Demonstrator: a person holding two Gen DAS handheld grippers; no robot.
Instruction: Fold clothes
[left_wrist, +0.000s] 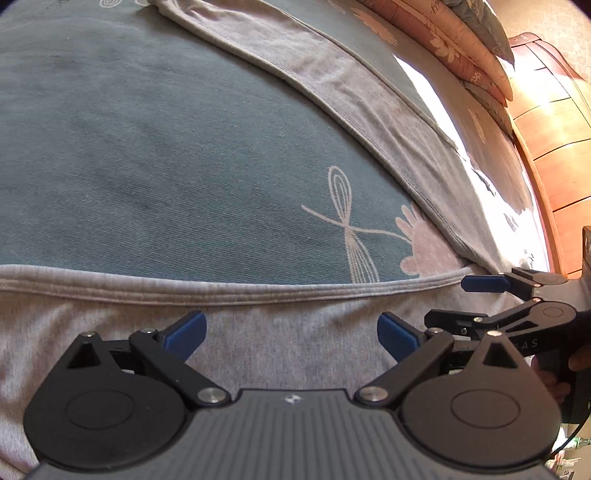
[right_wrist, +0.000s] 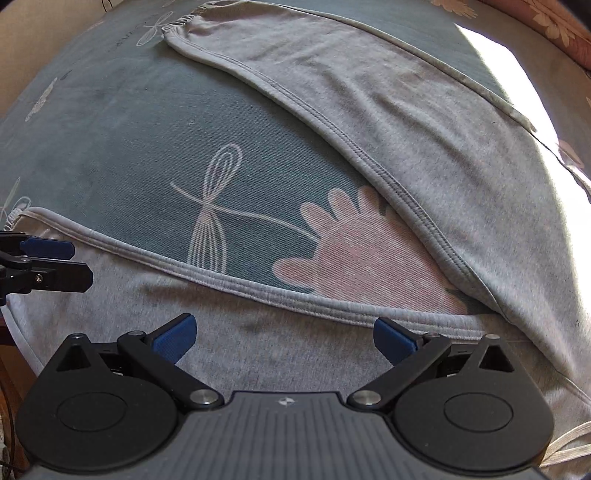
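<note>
Grey trousers (right_wrist: 424, 147) on bedspread (right_wrist: 110, 147); both grippers' jaws wide

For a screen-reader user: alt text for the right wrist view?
The open right gripper hovers over grey trousers spread in a V on a teal patterned bedspread, above the near leg. The left gripper shows at the left edge.

Left wrist view: mounted behind the left gripper (left_wrist: 291, 334), facing forward and down, close above the near leg of the grey trousers (left_wrist: 258, 317) on the blue bedspread (left_wrist: 147, 147).
Right wrist view: behind the right gripper (right_wrist: 284, 338), same low forward tilt, close over the same leg nearer the crotch.
Shared: dragonfly print (left_wrist: 347, 221) (right_wrist: 210, 206), pink flower, both trouser legs.
Cross-sight: right gripper at right edge (left_wrist: 517, 295); left gripper at left edge (right_wrist: 40, 262).
</note>
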